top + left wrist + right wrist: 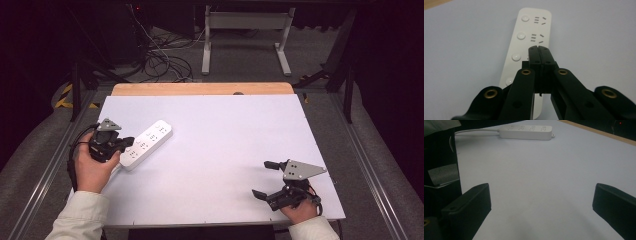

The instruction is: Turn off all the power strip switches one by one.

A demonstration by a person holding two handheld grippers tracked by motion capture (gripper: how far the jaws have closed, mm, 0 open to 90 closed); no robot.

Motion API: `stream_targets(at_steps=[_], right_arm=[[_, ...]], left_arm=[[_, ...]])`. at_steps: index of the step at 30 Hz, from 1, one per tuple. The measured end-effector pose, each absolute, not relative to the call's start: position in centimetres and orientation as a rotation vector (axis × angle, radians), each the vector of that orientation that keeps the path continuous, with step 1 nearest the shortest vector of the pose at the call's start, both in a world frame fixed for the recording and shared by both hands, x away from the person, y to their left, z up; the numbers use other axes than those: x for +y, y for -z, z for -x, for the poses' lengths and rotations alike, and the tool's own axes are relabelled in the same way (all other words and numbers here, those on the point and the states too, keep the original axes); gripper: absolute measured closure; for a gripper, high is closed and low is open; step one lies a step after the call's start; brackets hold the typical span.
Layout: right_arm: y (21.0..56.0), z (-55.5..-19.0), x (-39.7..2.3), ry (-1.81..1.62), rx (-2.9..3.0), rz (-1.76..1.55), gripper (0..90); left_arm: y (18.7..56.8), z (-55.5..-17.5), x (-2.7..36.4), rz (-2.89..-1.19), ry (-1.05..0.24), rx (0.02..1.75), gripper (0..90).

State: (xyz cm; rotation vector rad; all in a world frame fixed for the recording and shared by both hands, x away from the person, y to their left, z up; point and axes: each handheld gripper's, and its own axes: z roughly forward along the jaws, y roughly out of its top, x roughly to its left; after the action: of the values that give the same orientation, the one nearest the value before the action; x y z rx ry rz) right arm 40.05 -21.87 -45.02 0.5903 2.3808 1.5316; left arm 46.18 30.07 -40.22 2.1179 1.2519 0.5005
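Listing from the left: left hand (90,165), sleeve entering from the near edge, carrying the left gripper (129,143); jaws pressed together with nothing between them, tips poised over the near end of the power strip (145,145); in the left gripper view the closed tips (539,52) sit above the strip's face, beside its row of round buttons (516,57); whether the tips touch the plastic cannot be told.

Power strip: white, long, four socket groups, lying at a slant on the left part of the white table (225,140); its cord runs off toward the near left edge.

Centre: bare table surface; wooden edge (200,89) along the far side.

Right: right gripper (267,180), jaws spread wide and holding nothing, resting near the near right corner, well apart from the strip; the right gripper view shows the strip (525,132) far off across the table.

Step in hand, judged: pressing a button with the closed tips; to do it well, centre the tips over one round button, come straight down rather than at a slant, press lightly so the strip does not slide; the right gripper could steady the far end if it shifts.
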Motion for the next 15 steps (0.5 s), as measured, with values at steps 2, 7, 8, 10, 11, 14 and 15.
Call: stream_targets(at_steps=[2, 7, 8, 10, 11, 14, 15], right_arm=[[45.0, -40.1, -21.9, -1.533, 2.382, -0.589, 2.5], [45.1, -40.1, -21.8, -1.531, 2.383, -0.586, 2.5], [45.1, -40.1, -21.8, -1.531, 2.383, -0.586, 2.5], [45.1, -40.1, -21.8, -1.530, 2.385, -0.585, 2.5], [45.1, -40.1, -21.8, -1.530, 2.386, -0.585, 2.5], [45.1, -40.1, -21.7, -1.529, 2.388, -0.585, 2.5], [45.1, -40.1, -21.7, -1.526, 2.388, -0.586, 2.4]], left_arm=[[40.4, -46.4, 30.2, -2.118, -0.500, 1.270, 90.0], [41.0, -47.2, 31.1, -2.121, -0.495, 1.333, 90.0], [41.1, -47.3, 31.3, -2.118, -0.487, 1.337, 90.0], [41.4, -47.6, 31.7, -2.120, -0.470, 1.363, 90.0], [41.4, -47.6, 31.7, -2.120, -0.470, 1.363, 90.0], [41.9, -47.9, 31.8, -2.136, -0.473, 1.379, 90.0], [42.0, -48.0, 31.7, -2.134, -0.469, 1.391, 90.0]])
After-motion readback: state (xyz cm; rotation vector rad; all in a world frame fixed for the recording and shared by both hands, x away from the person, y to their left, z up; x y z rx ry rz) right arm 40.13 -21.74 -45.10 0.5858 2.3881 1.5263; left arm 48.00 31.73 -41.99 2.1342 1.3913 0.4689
